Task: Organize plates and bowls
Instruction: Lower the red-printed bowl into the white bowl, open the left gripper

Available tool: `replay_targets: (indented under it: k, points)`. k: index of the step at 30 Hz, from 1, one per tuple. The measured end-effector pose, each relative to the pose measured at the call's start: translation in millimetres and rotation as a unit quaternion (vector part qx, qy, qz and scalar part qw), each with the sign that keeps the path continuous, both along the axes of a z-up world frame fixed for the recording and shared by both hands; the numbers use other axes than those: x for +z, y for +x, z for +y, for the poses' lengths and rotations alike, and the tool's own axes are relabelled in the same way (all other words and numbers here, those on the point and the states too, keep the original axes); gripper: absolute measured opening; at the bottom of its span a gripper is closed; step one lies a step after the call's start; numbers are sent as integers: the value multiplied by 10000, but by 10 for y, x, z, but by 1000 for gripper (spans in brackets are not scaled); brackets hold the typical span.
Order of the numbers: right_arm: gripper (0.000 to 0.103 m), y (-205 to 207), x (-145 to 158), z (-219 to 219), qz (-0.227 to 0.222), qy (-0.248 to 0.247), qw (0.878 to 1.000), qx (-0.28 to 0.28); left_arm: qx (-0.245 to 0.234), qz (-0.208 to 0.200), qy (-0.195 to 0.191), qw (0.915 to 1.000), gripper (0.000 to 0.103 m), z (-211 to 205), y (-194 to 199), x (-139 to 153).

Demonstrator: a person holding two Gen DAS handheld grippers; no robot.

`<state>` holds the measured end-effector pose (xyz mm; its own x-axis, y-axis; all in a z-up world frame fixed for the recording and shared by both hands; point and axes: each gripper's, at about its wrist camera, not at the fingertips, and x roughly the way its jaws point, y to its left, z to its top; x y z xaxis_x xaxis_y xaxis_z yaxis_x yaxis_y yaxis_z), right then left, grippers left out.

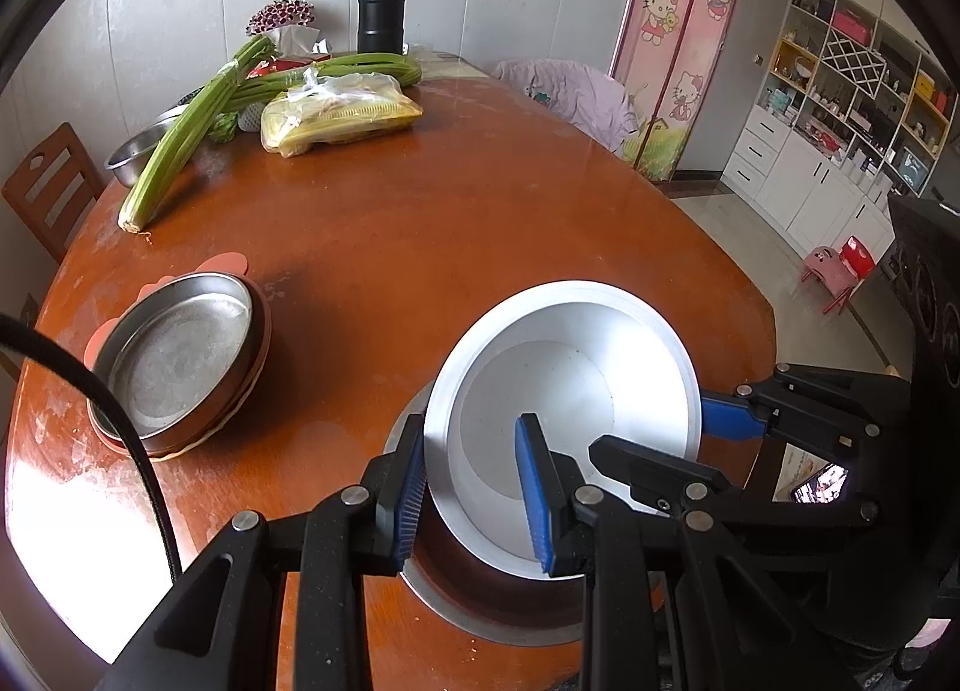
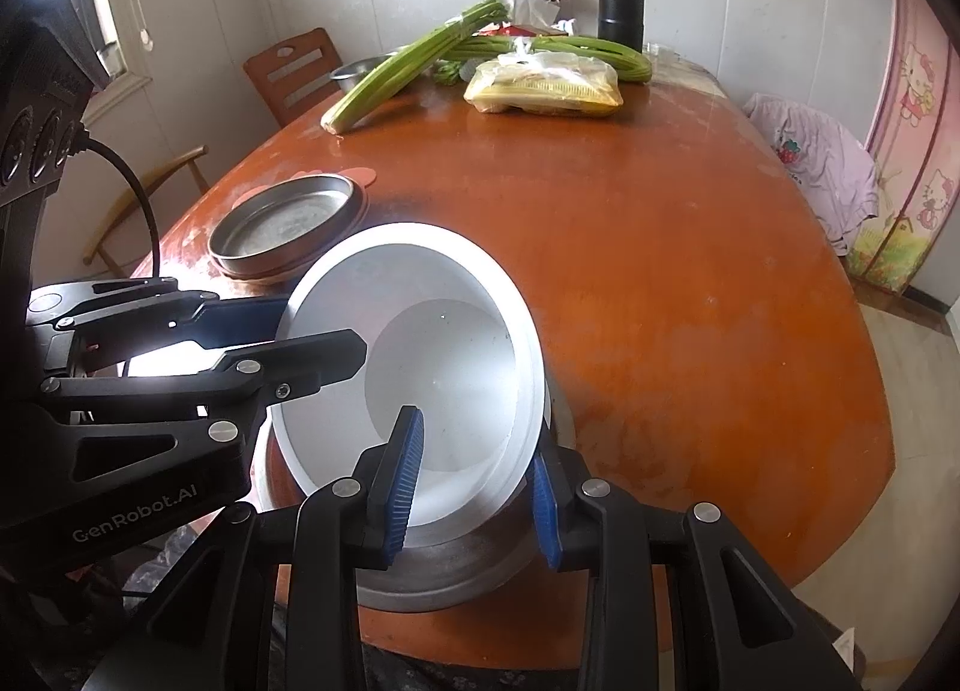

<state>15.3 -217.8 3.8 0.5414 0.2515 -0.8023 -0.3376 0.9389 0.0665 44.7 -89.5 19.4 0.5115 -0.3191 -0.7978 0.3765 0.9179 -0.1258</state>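
Sunlight falls across an orange-brown wooden table (image 1: 480, 199) set against a pale panelled wall. Both grippers clamp the same white bowl (image 1: 564, 391), tilted above a grey metal bowl (image 1: 480, 613) that sits under the fingers at the near edge. The left gripper (image 1: 474, 502) pinches the bowl's near-left rim, one blue pad outside the wall and one inside; the right gripper (image 2: 477, 490) holds the near-right rim the same way, jaws narrow on the thin wall. Beyond the left fingers, well apart from them, a shallow steel plate (image 1: 177, 358) rests on a pink mat (image 1: 231, 262). Far past both fingertips lie celery stalks (image 1: 186, 132), a plastic bag (image 1: 339, 111) and a black flask (image 1: 381, 6)
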Motion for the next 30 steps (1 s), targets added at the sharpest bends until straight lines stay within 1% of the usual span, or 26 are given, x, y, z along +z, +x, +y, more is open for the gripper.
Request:
replay_targets:
  k: [13, 19, 21, 30]
  points:
    - [36, 4, -24, 65, -81, -195, 9998, 5, 34, 31, -33, 10000, 29, 31, 1, -47]
    - [36, 12, -55, 81, -52, -155, 9999, 1, 58, 101, -85, 9999, 29, 67, 23, -83]
    - [36, 13, -67, 92, -41, -203, 9998, 7, 55, 116, -53, 9999, 29, 67, 36, -96]
    - [36, 9, -50, 118, -104, -284, 9995, 33, 58, 170, -131, 9998, 29, 107, 77, -104]
